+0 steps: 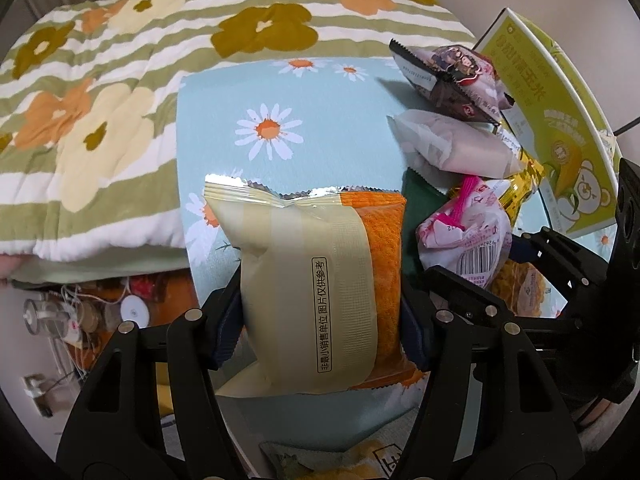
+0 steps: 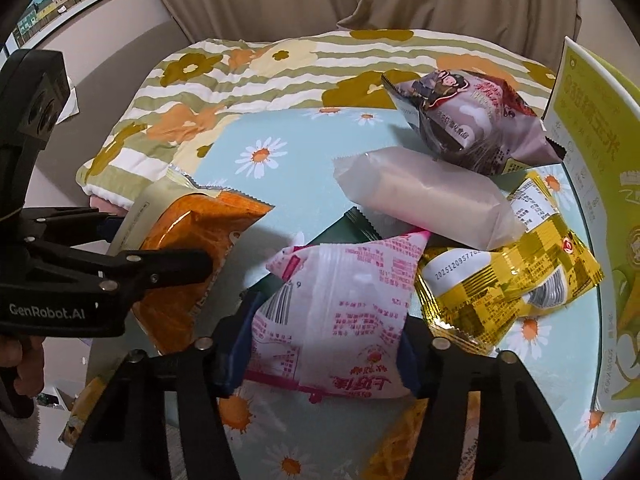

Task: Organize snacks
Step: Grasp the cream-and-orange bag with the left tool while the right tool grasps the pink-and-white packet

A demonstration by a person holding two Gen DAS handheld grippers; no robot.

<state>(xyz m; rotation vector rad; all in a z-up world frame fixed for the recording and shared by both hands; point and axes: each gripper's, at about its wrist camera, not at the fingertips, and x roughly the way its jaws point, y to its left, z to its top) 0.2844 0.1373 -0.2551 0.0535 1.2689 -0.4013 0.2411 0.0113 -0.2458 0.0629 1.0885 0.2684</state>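
Note:
My left gripper (image 1: pixel 320 312) is shut on a cream and orange snack pack (image 1: pixel 320 280), held over the daisy-print table (image 1: pixel 320 120). The same pack (image 2: pixel 192 240) and the left gripper (image 2: pixel 156 260) show at the left of the right wrist view. My right gripper (image 2: pixel 324 344) is shut on a pink and white snack pack (image 2: pixel 340 300), which also shows in the left wrist view (image 1: pixel 468 240). Behind it lie a pale wrapped roll (image 2: pixel 428 196), a purple bag (image 2: pixel 472 120) and a yellow pack (image 2: pixel 508 264).
A green and yellow corn box (image 2: pixel 592 160) stands along the table's right side. A floral striped quilt (image 1: pixel 120 80) covers the far and left area. A dark green packet (image 2: pixel 340 228) lies under the pile. More yellow snacks (image 2: pixel 396 440) lie under the glass top.

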